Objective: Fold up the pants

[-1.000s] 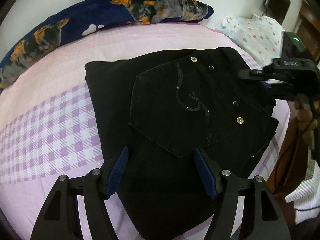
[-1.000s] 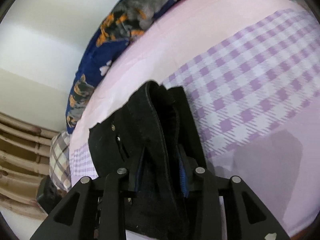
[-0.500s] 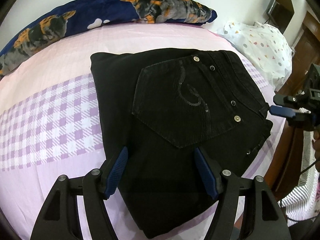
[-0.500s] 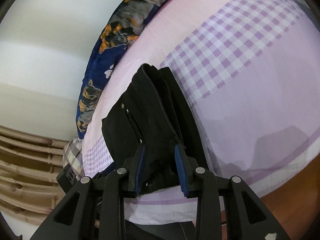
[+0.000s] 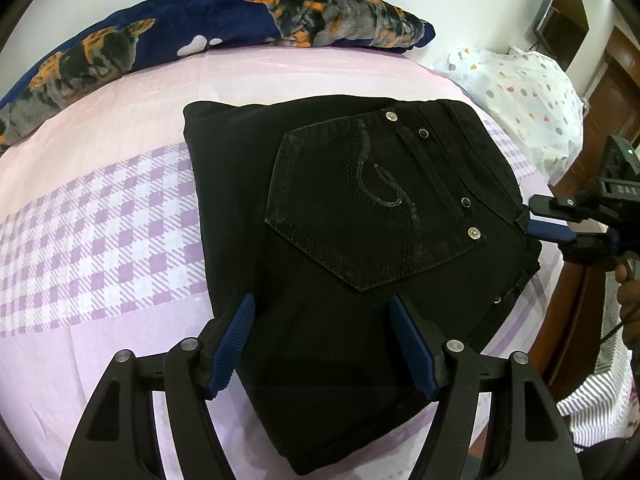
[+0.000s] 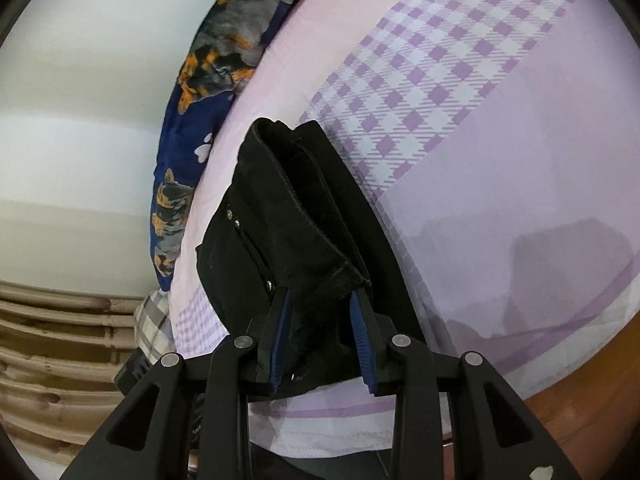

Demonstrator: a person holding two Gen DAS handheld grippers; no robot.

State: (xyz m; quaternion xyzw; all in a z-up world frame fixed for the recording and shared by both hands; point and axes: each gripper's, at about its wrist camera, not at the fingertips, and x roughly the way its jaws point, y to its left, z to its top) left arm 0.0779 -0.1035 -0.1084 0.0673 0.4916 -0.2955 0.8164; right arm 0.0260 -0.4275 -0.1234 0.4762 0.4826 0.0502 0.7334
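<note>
Black pants (image 5: 360,220) lie folded into a compact stack on the bed, back pocket with a stitched swirl facing up. My left gripper (image 5: 322,316) is open and hovers just above the near part of the stack. My right gripper (image 6: 322,300) stands at the waistband end of the pants (image 6: 296,240); its jaws are partly parted with the thick cloth edge between the fingertips. In the left wrist view the right gripper (image 5: 552,220) shows at the stack's right edge.
The pants lie on a pink bedsheet (image 5: 100,240) with a purple check band. A navy dog-print blanket (image 5: 200,24) runs along the far side. A white dotted pillow (image 5: 528,96) is at the far right. The bed's wooden edge (image 6: 580,432) is near the right gripper.
The right gripper's jaws have opened wider and slid back from deep over the folded stack to its waistband edge. The left gripper stayed open above the pants.
</note>
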